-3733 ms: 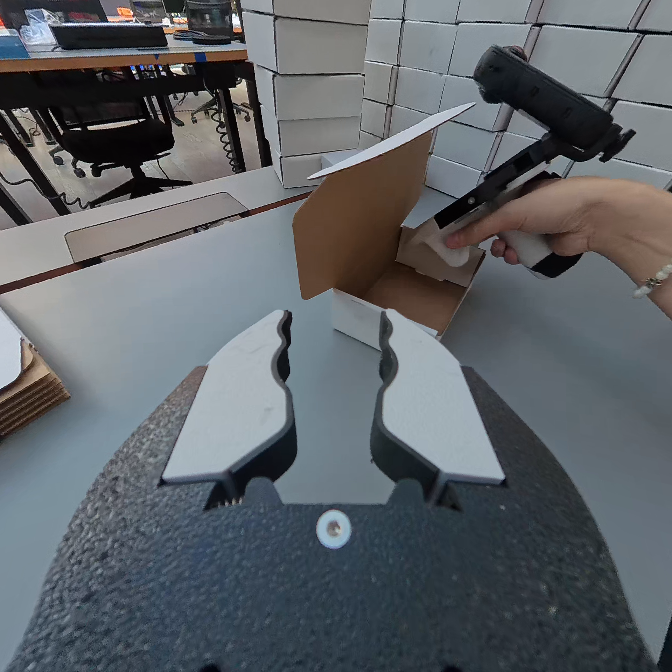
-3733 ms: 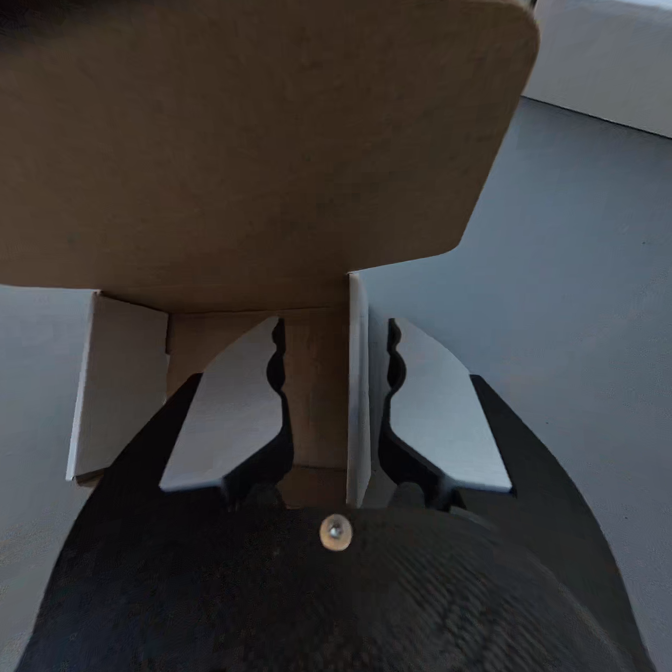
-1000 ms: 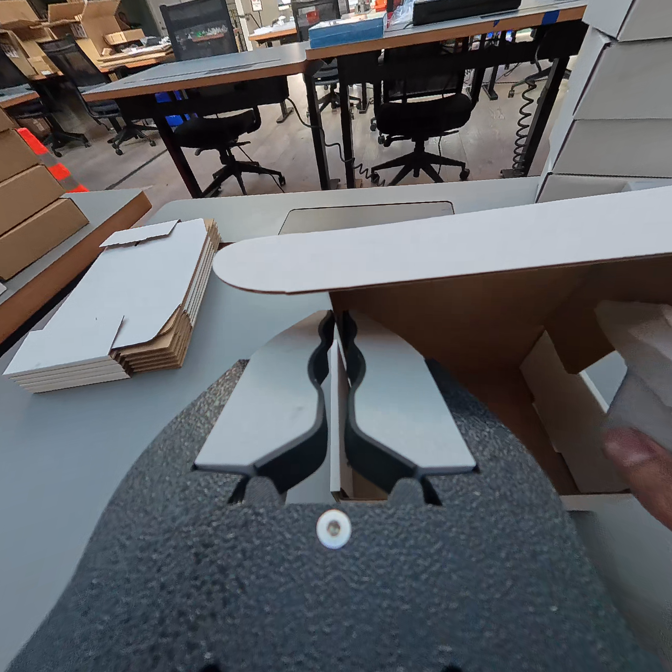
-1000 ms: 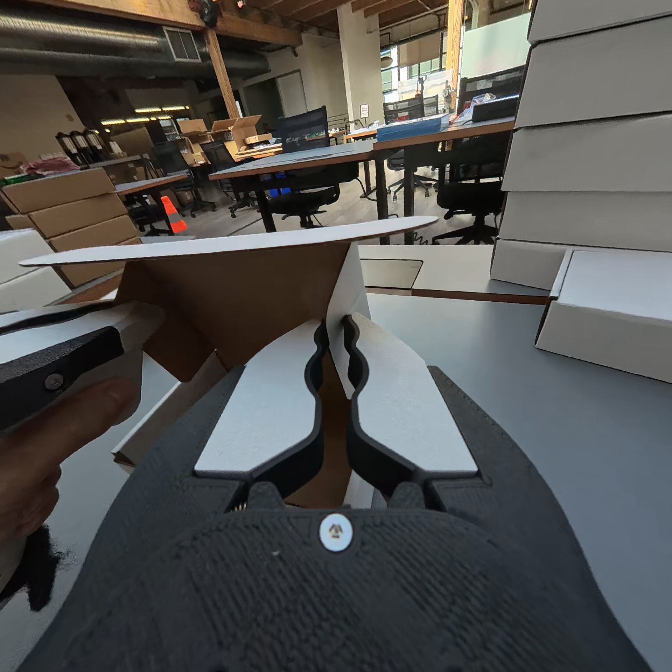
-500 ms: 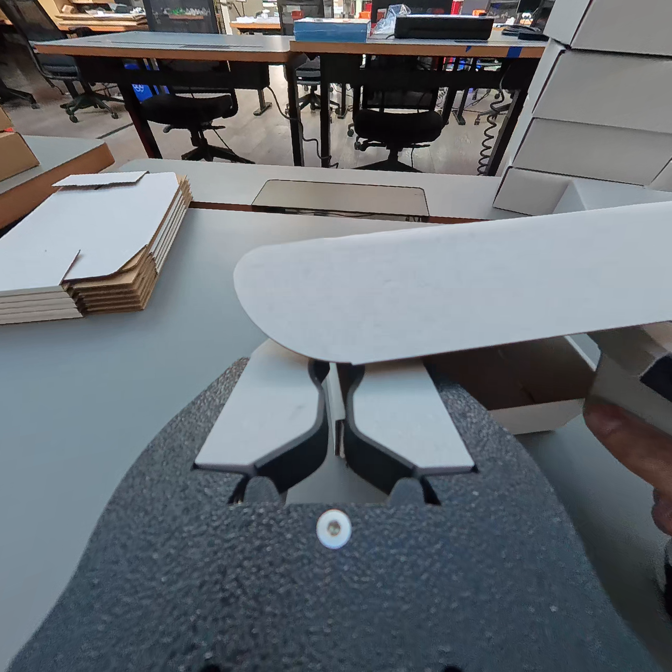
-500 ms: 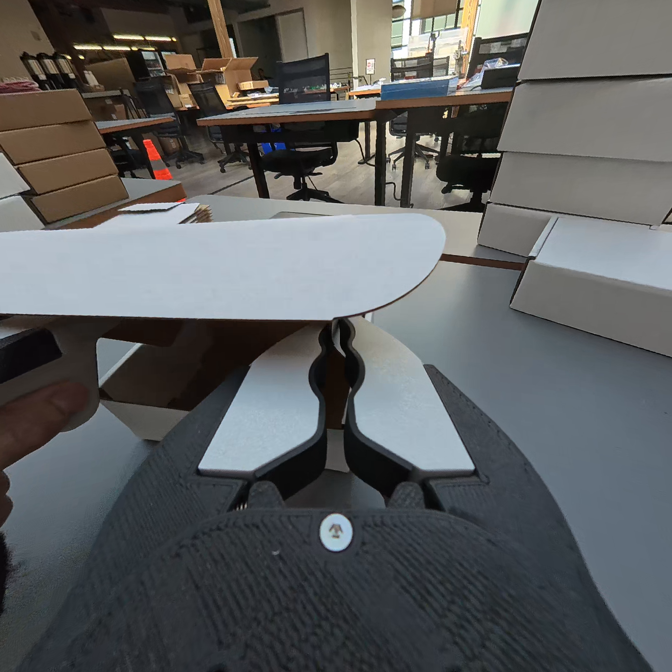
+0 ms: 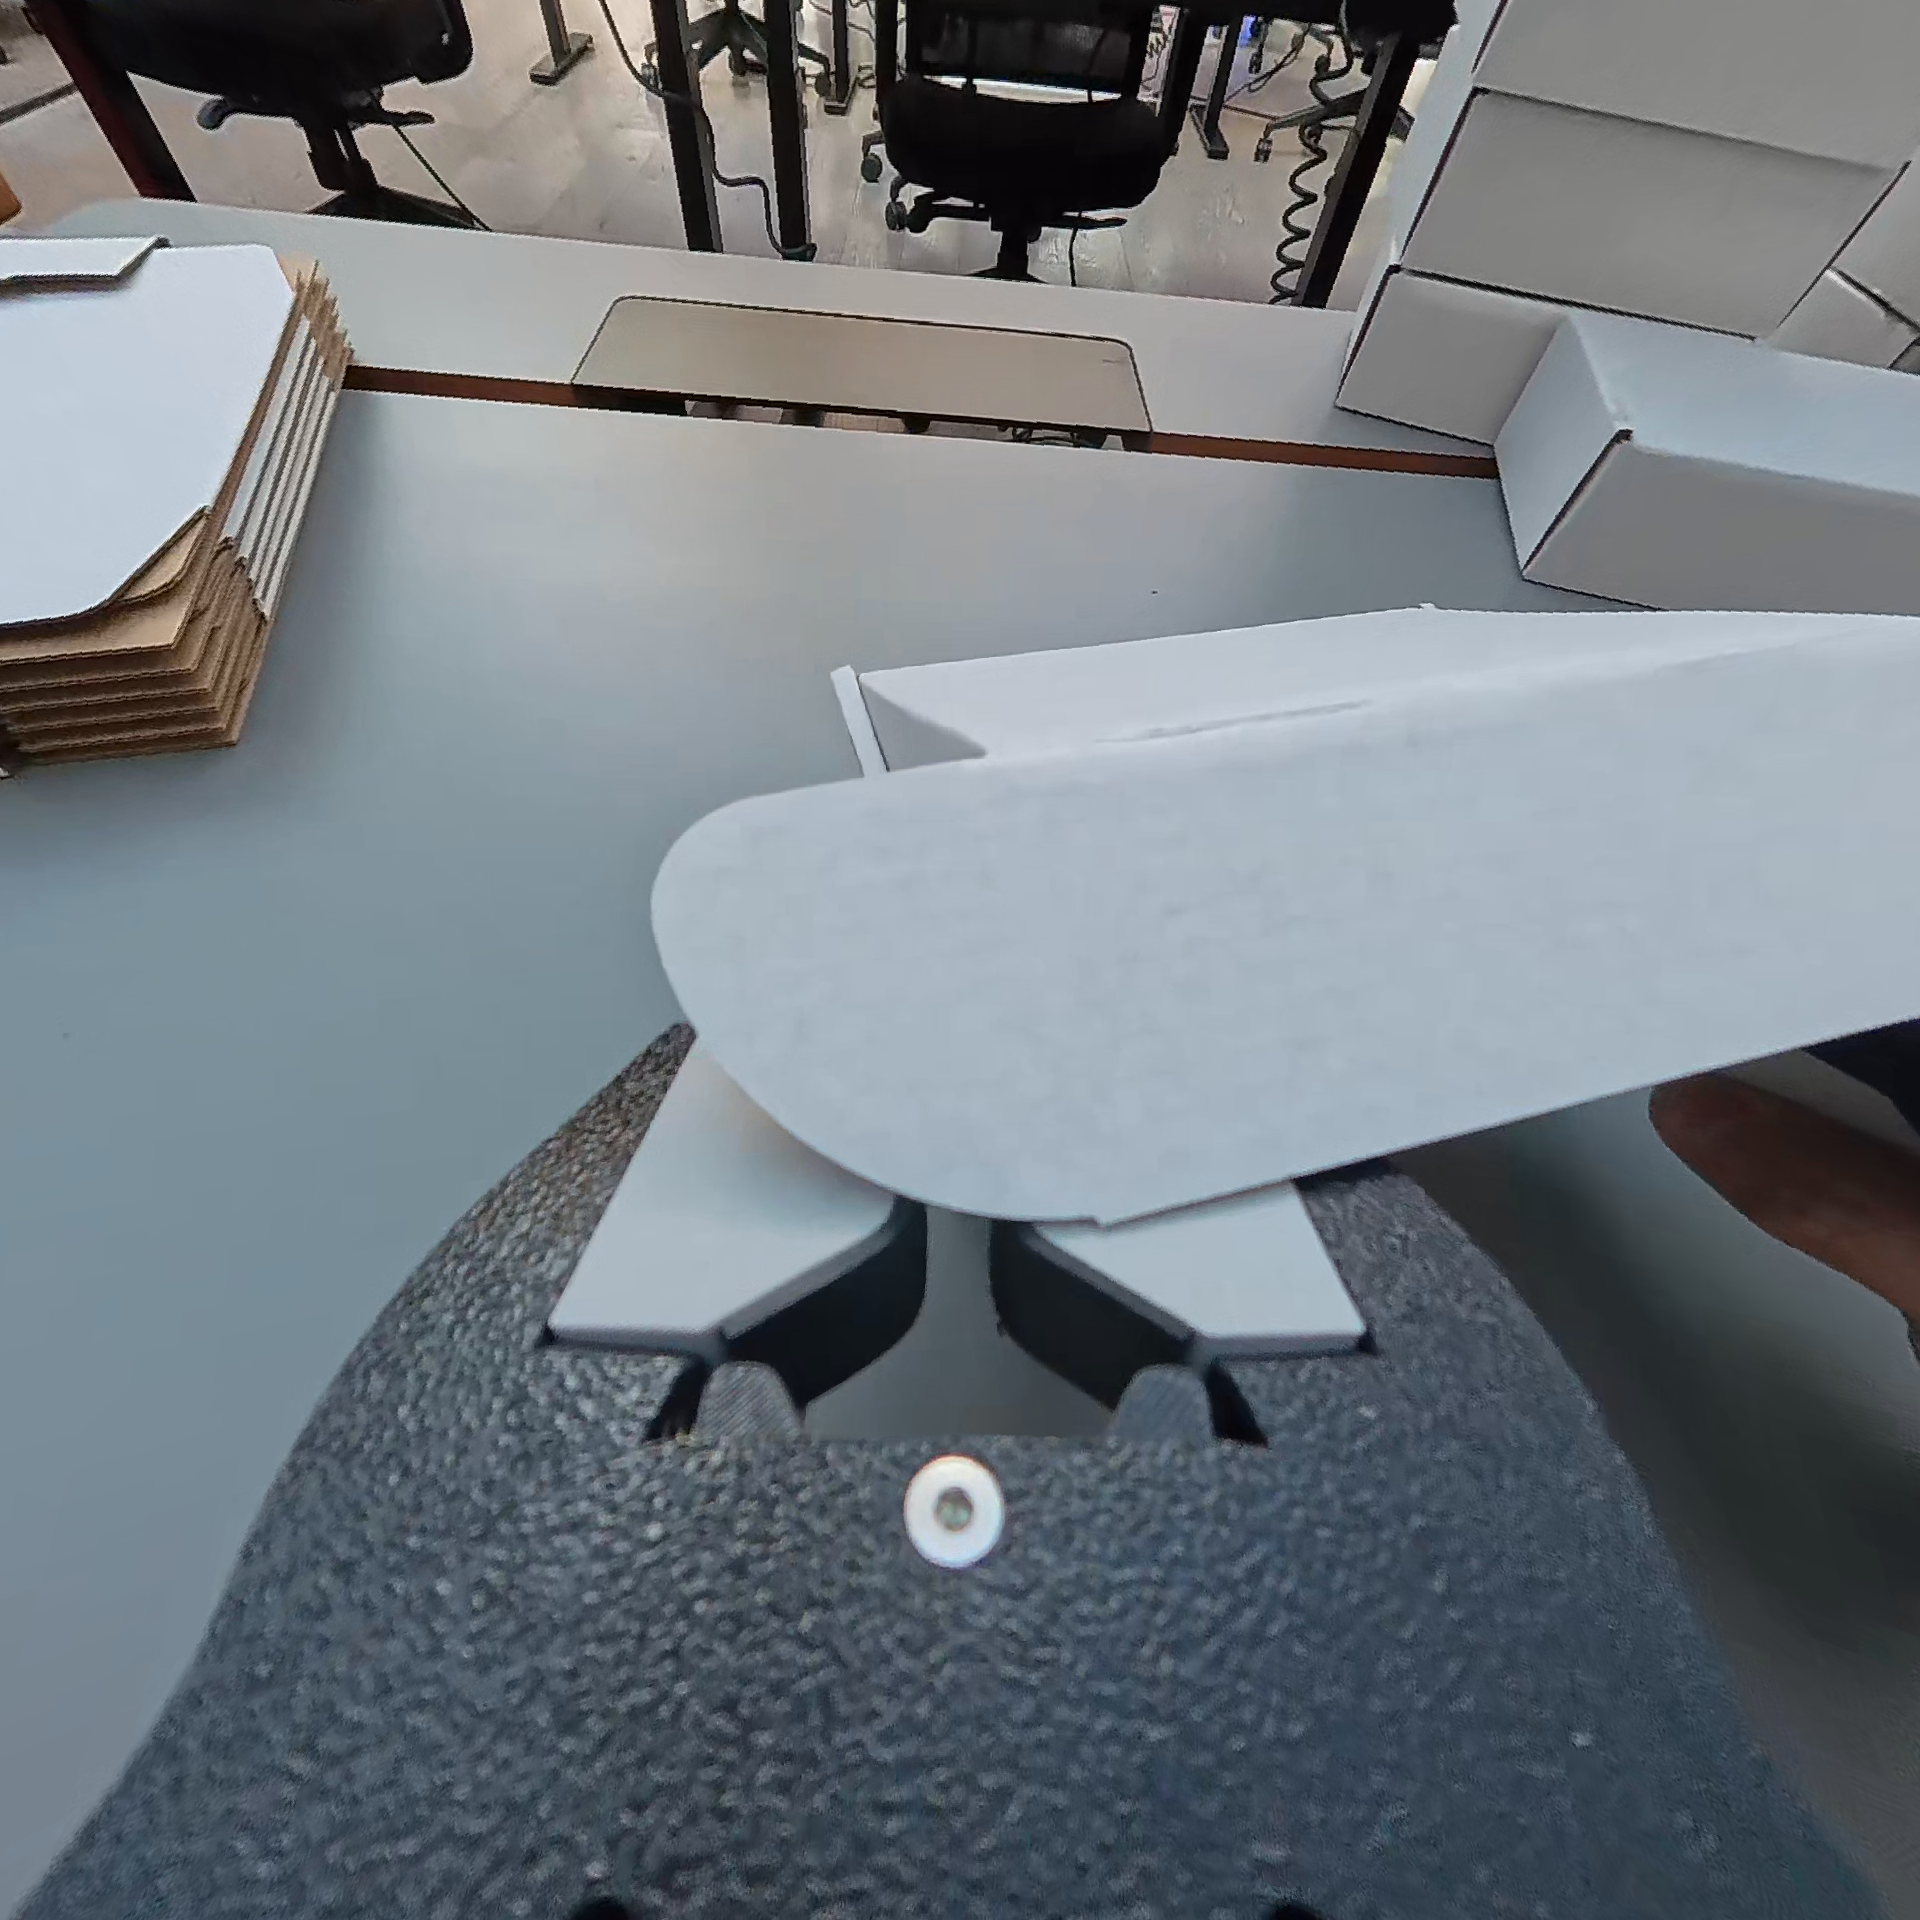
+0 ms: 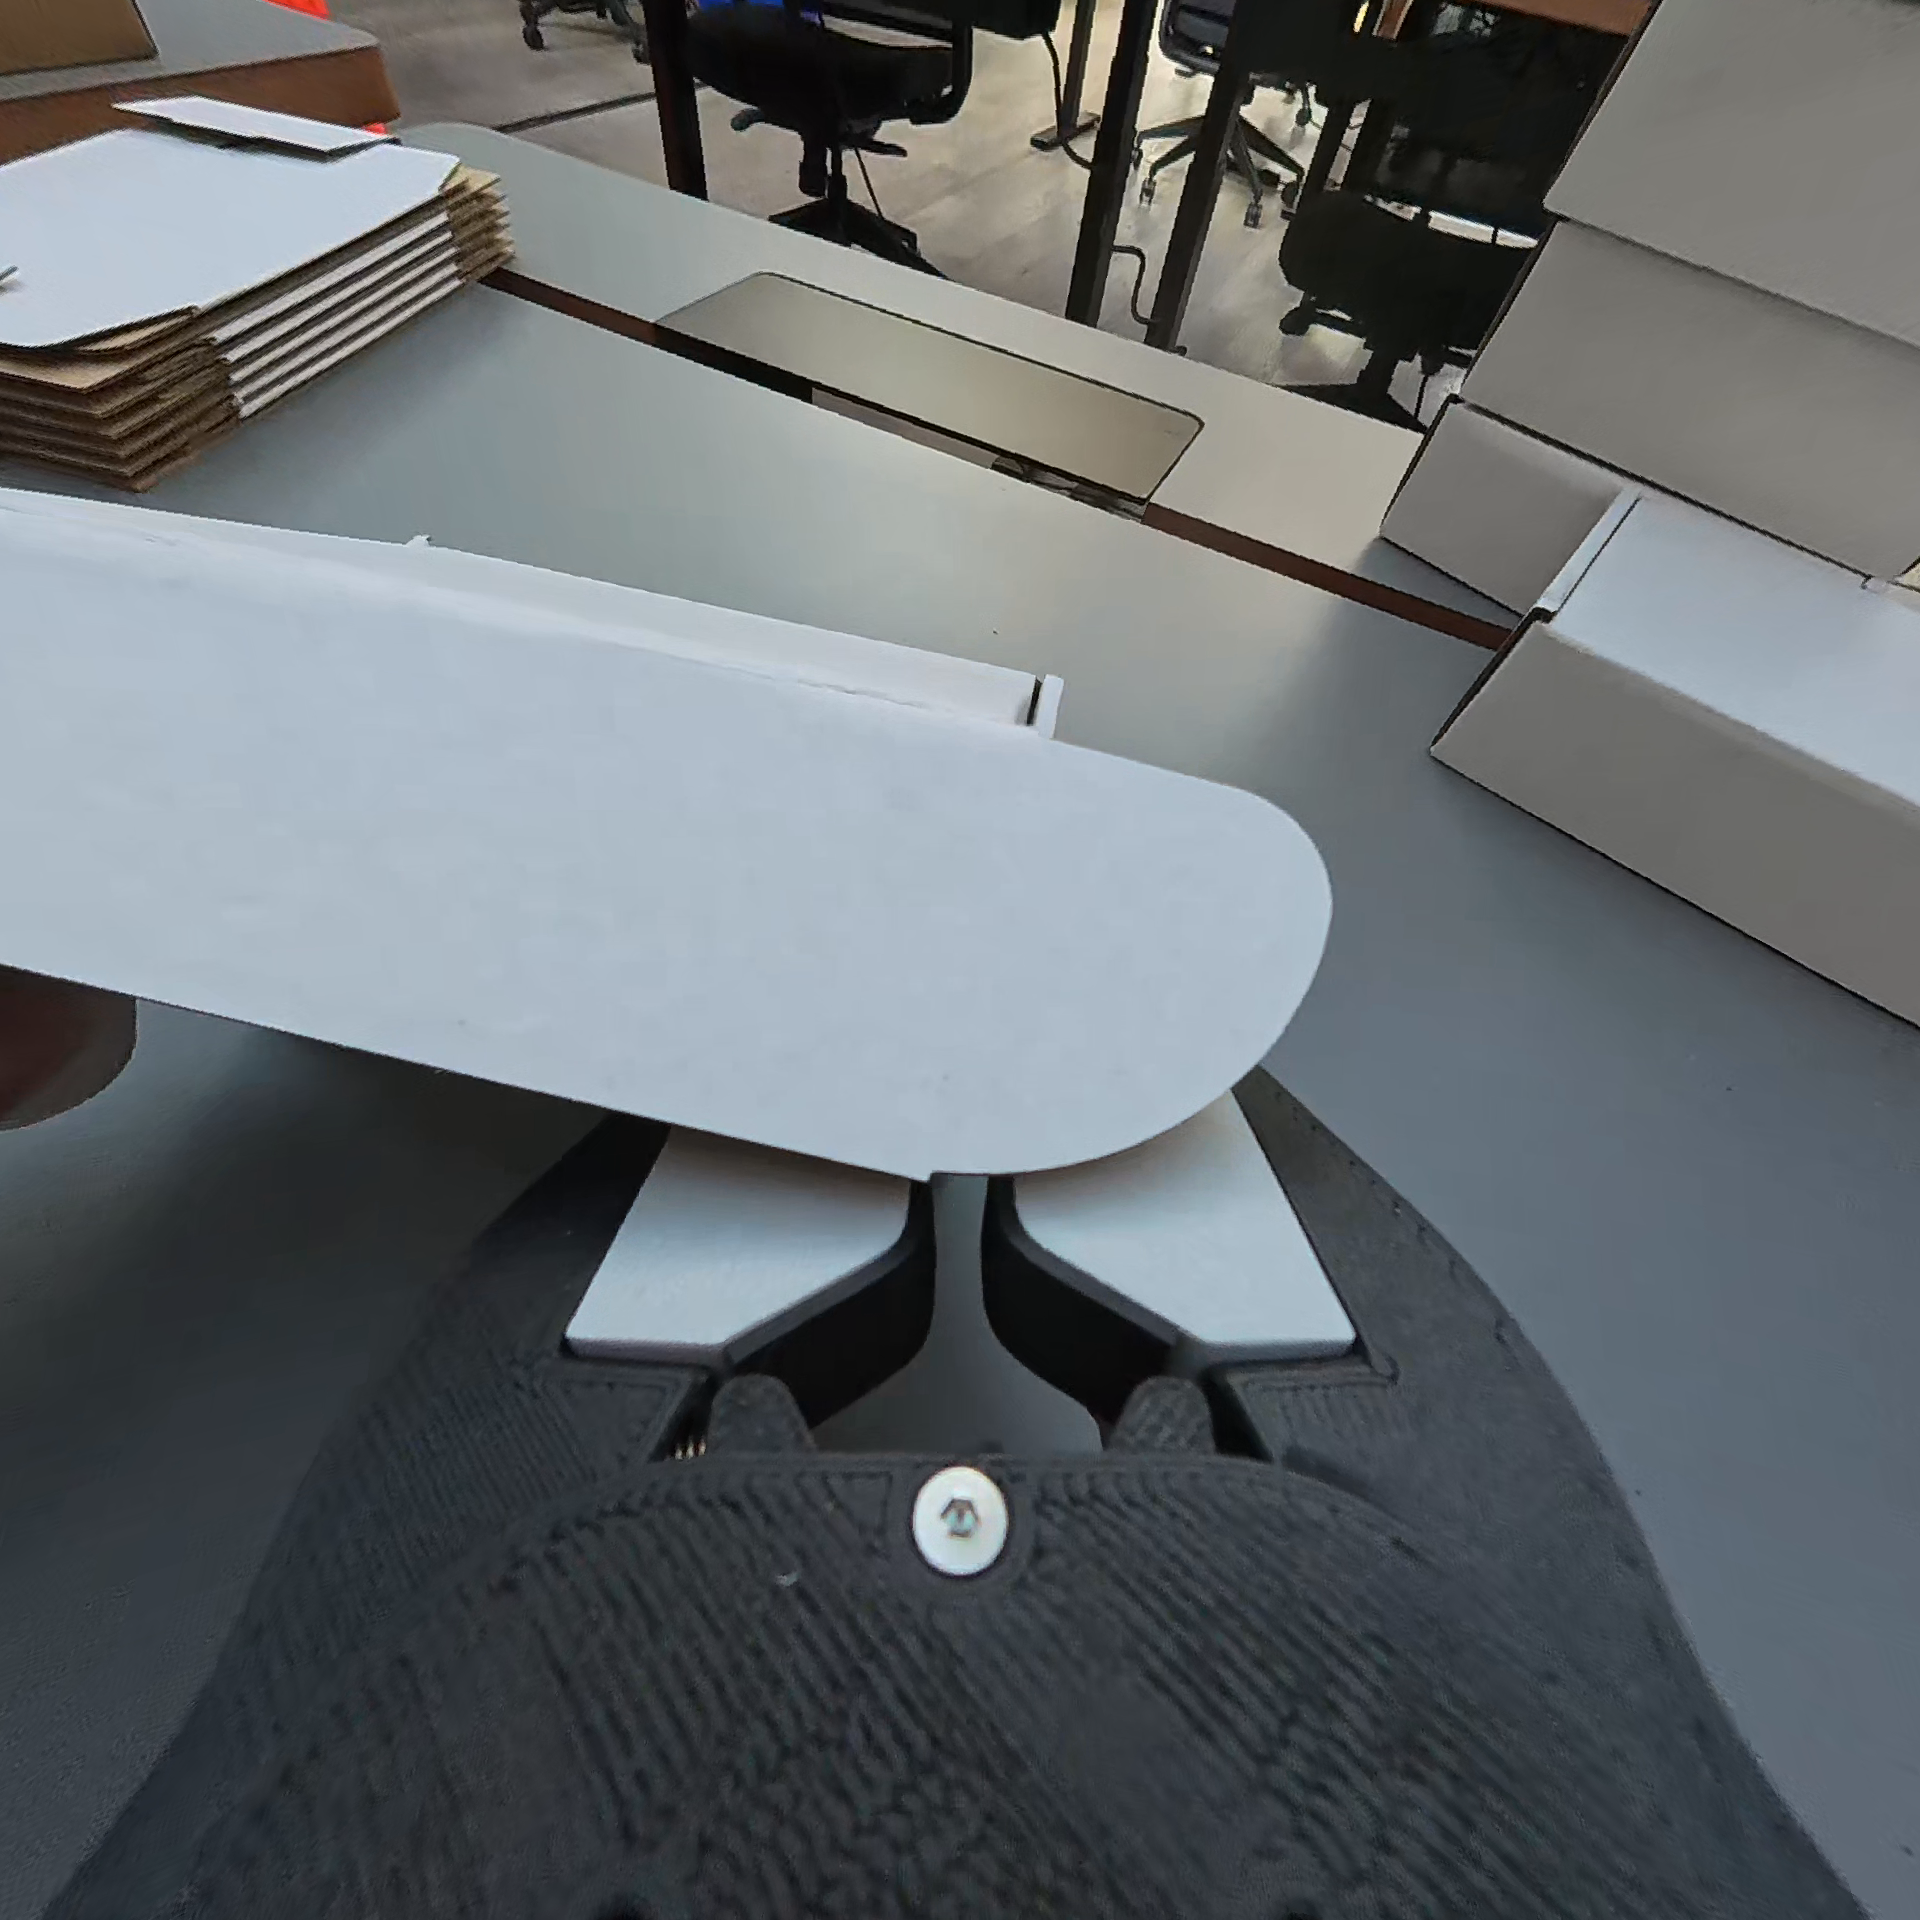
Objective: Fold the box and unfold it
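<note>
White flap covers both of my grippers over the grey table.

In my left wrist view, flat cardboard blanks (image 7: 135, 457) are stacked at upper left; the box (image 7: 1247, 935) fills centre and right, its rounded flap hiding the tips of my left gripper (image 7: 956, 1184), so I cannot tell whether it pinches anything. In my right wrist view the box (image 8: 623, 883) spans left to centre over my right gripper (image 8: 958, 1169), grip likewise hidden; folded boxes (image 8: 1714, 707) sit at right.
</note>
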The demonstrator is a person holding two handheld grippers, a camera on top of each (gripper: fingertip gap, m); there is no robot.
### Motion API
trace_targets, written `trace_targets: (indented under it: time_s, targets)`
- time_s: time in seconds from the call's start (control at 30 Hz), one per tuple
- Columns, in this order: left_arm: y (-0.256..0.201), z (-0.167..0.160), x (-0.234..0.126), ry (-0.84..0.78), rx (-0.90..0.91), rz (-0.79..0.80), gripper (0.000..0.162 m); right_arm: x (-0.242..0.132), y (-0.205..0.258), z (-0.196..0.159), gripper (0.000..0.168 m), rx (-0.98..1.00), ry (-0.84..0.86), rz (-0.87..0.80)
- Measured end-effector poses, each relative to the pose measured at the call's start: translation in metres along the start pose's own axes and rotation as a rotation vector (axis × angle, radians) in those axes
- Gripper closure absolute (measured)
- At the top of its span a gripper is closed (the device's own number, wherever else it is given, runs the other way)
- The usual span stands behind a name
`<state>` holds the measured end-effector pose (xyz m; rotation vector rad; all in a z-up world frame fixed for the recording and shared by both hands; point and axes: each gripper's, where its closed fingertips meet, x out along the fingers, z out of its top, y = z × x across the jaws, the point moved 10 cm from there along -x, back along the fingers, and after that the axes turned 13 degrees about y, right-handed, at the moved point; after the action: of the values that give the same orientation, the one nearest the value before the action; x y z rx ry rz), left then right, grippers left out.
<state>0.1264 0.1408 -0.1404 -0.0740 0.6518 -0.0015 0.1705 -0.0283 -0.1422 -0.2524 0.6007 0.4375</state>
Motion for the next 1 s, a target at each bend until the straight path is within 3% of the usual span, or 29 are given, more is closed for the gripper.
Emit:
trace_targets:
  time_s: [0.03, 0.13, 0.27, 0.37, 0.43, 0.47, 0.57, 0.7, 0.87, 1.0]
  targets:
    - [0.002, 0.000, -0.001, -0.019, 0.028, -0.017, 0.154, 0.000, 0.000, -0.001, 0.165, 0.004, -0.010, -0.002]
    - [0.011, -0.001, -0.006, -0.078, 0.128, -0.103, 0.147, 0.000, 0.001, -0.002, 0.165, -0.020, -0.015, -0.028]
    - [0.031, -0.008, -0.026, -0.077, 0.326, -0.215, 0.125, -0.001, -0.001, -0.003, 0.165, -0.023, -0.015, -0.018]
    - [0.060, -0.013, -0.049, -0.046, 0.608, -0.318, 0.139, -0.001, -0.002, -0.003, 0.165, -0.044, -0.018, -0.017]
    - [0.086, -0.005, -0.061, 0.004, 0.652, -0.374, 0.153, -0.001, -0.002, -0.003, 0.165, -0.049, -0.019, -0.019]
    - [0.097, 0.004, -0.066, 0.012, 0.608, -0.432, 0.161, -0.001, -0.002, -0.003, 0.165, -0.049, -0.019, -0.018]
    - [0.113, 0.042, -0.079, -0.028, 0.364, -0.695, 0.162, -0.001, -0.001, -0.003, 0.165, -0.050, -0.020, -0.019]
    - [0.103, 0.083, -0.057, 0.140, 0.126, -1.117, 0.162, -0.001, 0.000, -0.003, 0.165, -0.058, -0.020, -0.029]
    - [0.091, 0.102, 0.001, 0.429, -0.016, -1.199, 0.162, -0.001, -0.001, -0.003, 0.165, -0.060, -0.021, -0.022]
    - [0.092, 0.094, 0.042, 0.581, -0.157, -1.182, 0.162, -0.001, -0.001, -0.003, 0.165, -0.062, -0.021, -0.024]
